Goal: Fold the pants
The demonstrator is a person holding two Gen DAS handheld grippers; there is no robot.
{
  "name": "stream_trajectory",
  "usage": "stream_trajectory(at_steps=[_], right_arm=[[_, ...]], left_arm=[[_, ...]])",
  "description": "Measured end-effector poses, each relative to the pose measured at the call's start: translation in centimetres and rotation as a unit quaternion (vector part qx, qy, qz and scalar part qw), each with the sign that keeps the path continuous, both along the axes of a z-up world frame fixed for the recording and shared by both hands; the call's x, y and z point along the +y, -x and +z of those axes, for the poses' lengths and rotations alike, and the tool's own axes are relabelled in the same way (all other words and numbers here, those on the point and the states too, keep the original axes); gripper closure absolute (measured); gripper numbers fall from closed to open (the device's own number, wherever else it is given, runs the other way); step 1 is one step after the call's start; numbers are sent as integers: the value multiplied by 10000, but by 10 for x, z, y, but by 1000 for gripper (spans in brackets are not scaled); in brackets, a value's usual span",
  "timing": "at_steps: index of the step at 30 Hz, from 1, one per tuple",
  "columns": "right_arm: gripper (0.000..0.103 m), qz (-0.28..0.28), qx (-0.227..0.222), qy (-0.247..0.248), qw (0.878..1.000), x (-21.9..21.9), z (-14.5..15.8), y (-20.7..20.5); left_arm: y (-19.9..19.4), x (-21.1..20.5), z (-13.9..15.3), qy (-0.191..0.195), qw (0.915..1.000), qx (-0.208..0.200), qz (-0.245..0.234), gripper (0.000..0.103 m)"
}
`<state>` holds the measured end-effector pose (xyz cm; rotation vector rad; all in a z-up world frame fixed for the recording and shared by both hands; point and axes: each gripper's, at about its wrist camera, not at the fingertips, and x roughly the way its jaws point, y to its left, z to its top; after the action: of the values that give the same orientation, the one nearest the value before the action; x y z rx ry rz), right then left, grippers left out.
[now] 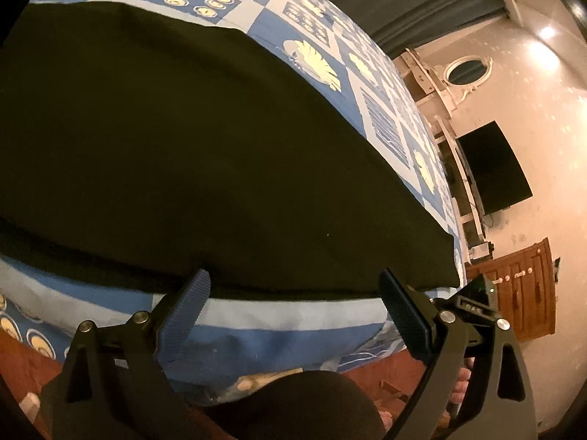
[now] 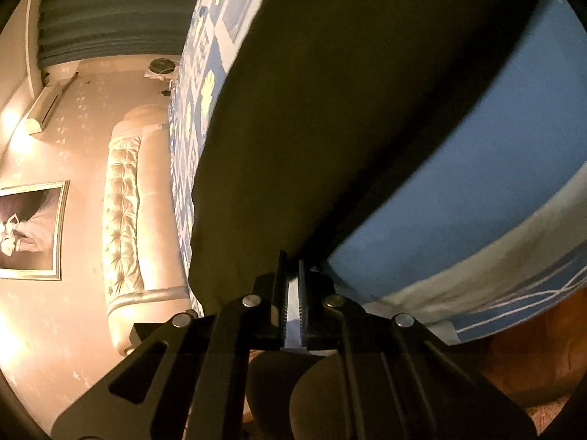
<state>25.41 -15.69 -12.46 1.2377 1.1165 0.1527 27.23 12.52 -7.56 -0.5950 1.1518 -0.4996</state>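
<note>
1. Two tongs in play, and your dark pants (image 1: 205,154) lie spread flat on the bed (image 1: 293,315), over the blue patterned bedspread, with their near edge running along the side closest to you.

2. Your left tongs (image 1: 293,293) stand wide apart and grip nothing. Their blue ribbed pads (image 1: 187,311) sit right at that near edge, one toward the middle and one by the corner at the right of the left wrist view. Whether a tip touches the cloth, you cannot tell from here.

3. Your right tongs (image 2: 292,275) are drawn nearly together, tips at the near edge of the pants (image 2: 330,110). A thin gap shows further back between the toothed faces, with pale bedspread visible through it. Whether fabric is actually pinched at the tips is hidden, so I call that one unknown.

4. Progress, as a judgement: the garment reads as one broad, smooth dark panel with straight edges and a clean corner. That suggests at least a first fold is already in place, though no waistband, hem or separate legs are clear enough to confirm it.

5. What looks left: secure the near edge with both tongs, carry it across toward the far side, and press it flat into a compact stack.

6. Watch the right side: a weak pinch there would let the edge slip as you lift.
</note>
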Motion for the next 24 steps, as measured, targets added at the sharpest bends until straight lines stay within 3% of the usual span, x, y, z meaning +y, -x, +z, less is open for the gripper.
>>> stream_trajectory(at_steps=[2,5,8,10,13,16,17,19,22,24], right_arm=[[99,222,-148,411,9988,5,18,1],[92,831,-794,1268,9852,22,66,-6],[32,1339,-1610,1884,9595,43,115,-24],[29,1703,-2077,2024,9418,59,136,-47],[22,2204,-2395,2015,9238,88,142,-98],[22,2640,-2426,2088,9099,123,133,-160],[23,2750,-2433,2114,9058,134,130,-177],[23,3225,-2393,1955,8947,161,116,-218],[23,3801,-2200,2097,8736,198,96,-269],[23,4093,-1934,1923,8707,219,76,-302]], left_arm=[[0,0,5,-114,9999,34,-27,11],[-3,5,18,-426,9990,-66,-122,11],[-14,18,37,-867,9943,-541,-293,11],[-25,29,46,-1319,9865,-929,-263,11],[-45,58,45,-1884,9741,-1249,-82,11],[-61,88,23,-2169,9705,-1031,191,11],[-66,103,9,-2095,9743,-757,335,11],[-62,127,0,-1388,9852,-917,423,11],[-61,135,-3,-1072,9883,-1053,246,7],[-61,134,-4,-1013,9878,-1183,-21,5]])
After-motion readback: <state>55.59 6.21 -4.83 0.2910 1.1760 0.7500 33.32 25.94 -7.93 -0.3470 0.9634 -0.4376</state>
